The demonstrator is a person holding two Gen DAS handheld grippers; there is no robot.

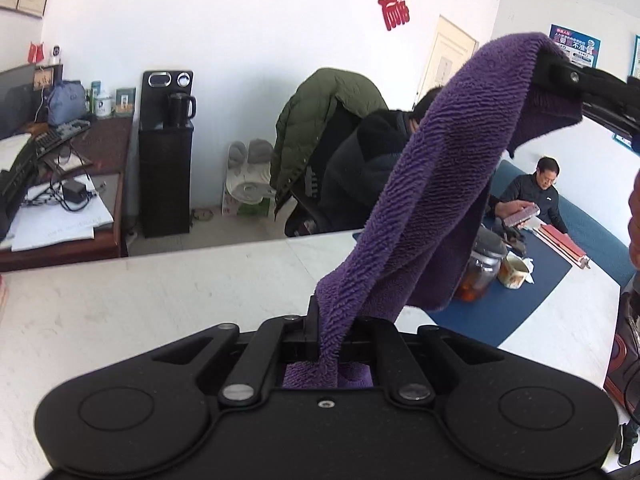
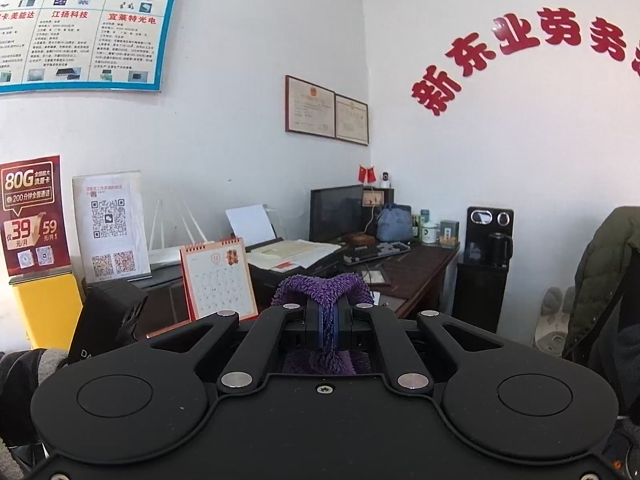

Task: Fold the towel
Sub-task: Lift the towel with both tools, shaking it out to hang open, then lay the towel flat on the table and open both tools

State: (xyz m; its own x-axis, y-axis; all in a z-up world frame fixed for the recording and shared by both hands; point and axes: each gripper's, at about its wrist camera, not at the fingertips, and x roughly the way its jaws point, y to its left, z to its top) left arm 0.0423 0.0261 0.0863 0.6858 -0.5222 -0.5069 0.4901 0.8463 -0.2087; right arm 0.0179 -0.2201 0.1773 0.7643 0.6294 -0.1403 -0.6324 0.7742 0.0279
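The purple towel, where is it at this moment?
The purple towel is in the air above the white table, stretched between the left gripper and the right gripper, both jaws shut on it.

Both grippers are matte black with round side discs, silver pivot screws, and blue-edged fingers (image 2: 320,330).

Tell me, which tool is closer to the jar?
Left, probably. The left tool holds the towel above the table, the jar just beyond. The right tool is raised higher.
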